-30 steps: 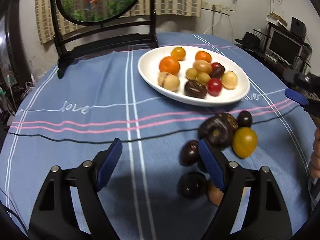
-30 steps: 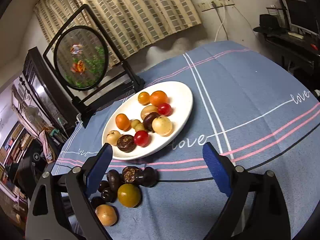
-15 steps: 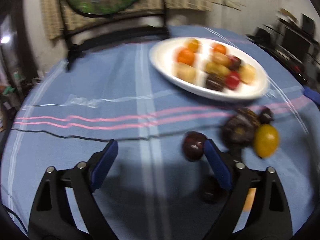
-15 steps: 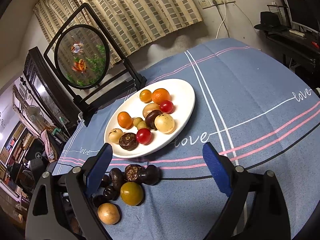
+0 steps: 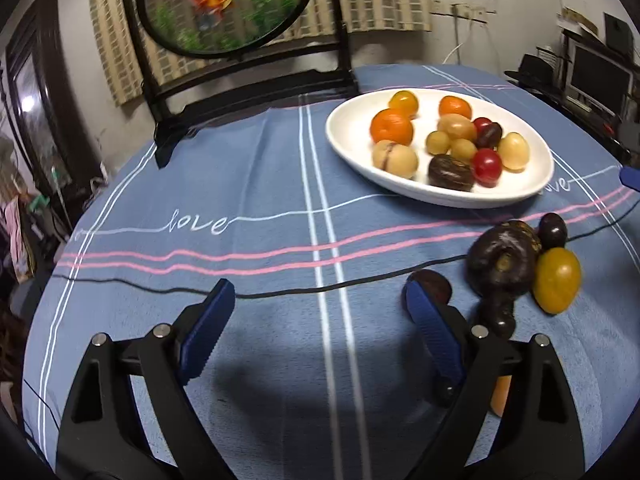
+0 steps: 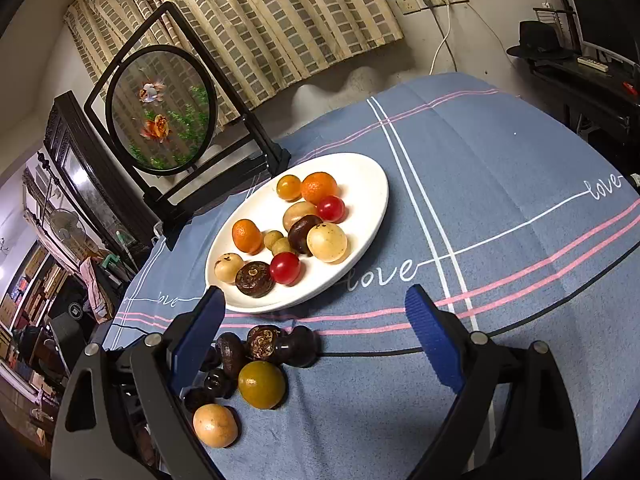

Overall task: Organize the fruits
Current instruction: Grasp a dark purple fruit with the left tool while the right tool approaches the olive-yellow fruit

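A white oval plate [image 5: 352, 140] [image 6: 372, 196] holds several small fruits: orange, yellow, tan, red and dark. Loose fruits lie on the blue cloth in front of it: a large dark fruit [image 5: 502, 256], a yellow-green one [image 5: 556, 280] [image 6: 262, 384], small dark ones [image 6: 298, 346] and a tan one [image 6: 214, 426]. My left gripper [image 5: 320, 316] is open and empty, left of the loose pile; its right finger [image 5: 432, 328] partly hides a dark fruit [image 5: 434, 286]. My right gripper [image 6: 316, 332] is open and empty, above the loose fruits.
A black stand with a round goldfish panel [image 5: 224, 0] [image 6: 160, 108] stands at the table's far edge behind the plate. A thin black cable [image 5: 160, 290] crosses the cloth. Shelves and a monitor [image 5: 596, 80] stand beyond the table.
The left gripper has shifted left and back from the loose fruits, which now sit further right in its view. The right gripper has drawn slightly closer to the plate. Both stay open.
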{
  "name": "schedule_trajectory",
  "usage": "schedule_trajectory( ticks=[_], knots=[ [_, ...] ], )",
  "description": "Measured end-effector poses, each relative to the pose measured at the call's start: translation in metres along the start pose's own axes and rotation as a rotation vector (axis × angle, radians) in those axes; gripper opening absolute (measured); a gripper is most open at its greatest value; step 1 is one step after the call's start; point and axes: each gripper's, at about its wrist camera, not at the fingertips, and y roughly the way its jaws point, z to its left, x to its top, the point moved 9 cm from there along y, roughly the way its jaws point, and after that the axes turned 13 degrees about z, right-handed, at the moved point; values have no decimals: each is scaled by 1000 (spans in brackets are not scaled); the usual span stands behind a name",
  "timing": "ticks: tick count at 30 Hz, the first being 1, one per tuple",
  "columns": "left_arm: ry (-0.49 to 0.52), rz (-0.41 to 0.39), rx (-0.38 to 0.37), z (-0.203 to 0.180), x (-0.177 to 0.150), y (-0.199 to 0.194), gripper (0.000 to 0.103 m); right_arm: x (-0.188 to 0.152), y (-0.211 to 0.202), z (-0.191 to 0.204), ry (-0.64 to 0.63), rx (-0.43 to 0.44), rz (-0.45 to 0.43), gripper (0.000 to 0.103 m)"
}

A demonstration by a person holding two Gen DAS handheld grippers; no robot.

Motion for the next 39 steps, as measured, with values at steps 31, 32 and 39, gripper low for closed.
schedule_trajectory(
  ticks=[31, 32, 39],
  knots=[
    [25, 119, -277, -37, 4, 28, 46, -17, 17, 8, -61, -23, 86, 92],
    [19, 117, -278, -36, 6, 29, 46, -23, 19, 13, -94, -29, 101, 92],
    [15, 113, -273, -37, 12, 31, 45, -65, 43, 42, -276, -63, 200, 71]
  ],
)
